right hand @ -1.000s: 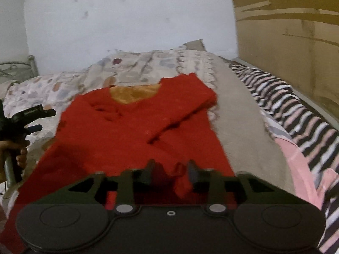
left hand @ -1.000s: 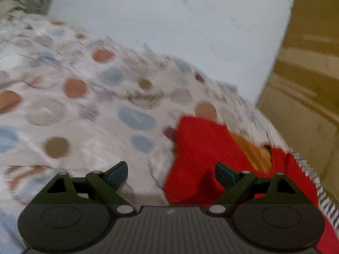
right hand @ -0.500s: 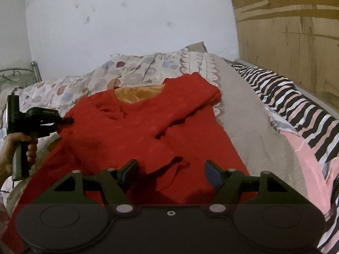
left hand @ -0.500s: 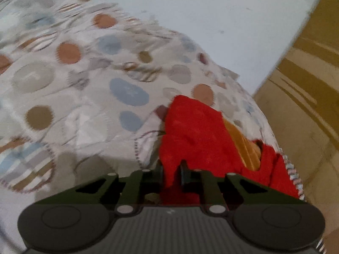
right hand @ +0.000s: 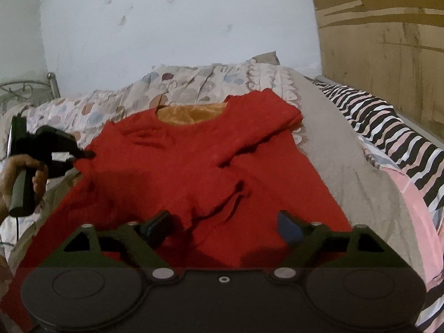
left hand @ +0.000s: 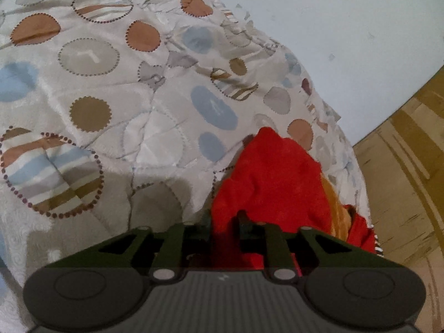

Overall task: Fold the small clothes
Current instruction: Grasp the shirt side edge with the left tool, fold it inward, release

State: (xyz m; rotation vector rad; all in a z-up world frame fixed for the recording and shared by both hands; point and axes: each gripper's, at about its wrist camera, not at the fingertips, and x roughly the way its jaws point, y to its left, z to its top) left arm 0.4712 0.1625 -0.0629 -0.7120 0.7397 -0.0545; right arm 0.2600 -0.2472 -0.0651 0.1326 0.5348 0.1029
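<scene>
A small red top (right hand: pixel 194 166) with an orange lining at the neck lies spread on the bed, one sleeve folded across its body. My left gripper (left hand: pixel 223 222) is shut on the top's left shoulder edge (left hand: pixel 266 177); it also shows at the left of the right wrist view (right hand: pixel 83 156), pinching that edge. My right gripper (right hand: pixel 222 224) is open and empty, just above the lower part of the top, with the folded sleeve's cuff lying between its fingers.
The bed carries a quilt with coloured circles (left hand: pixel 111 83), a grey blanket (right hand: pixel 347 152) and a black, white and pink striped sheet (right hand: pixel 394 138) on the right. A white wall (right hand: pixel 180 22) stands behind. A wooden panel (right hand: pixel 388 41) runs along the right side.
My left gripper has closed on the top's left shoulder edge and begun to pull it. My right gripper has let go of the sleeve cuff and opened wide.
</scene>
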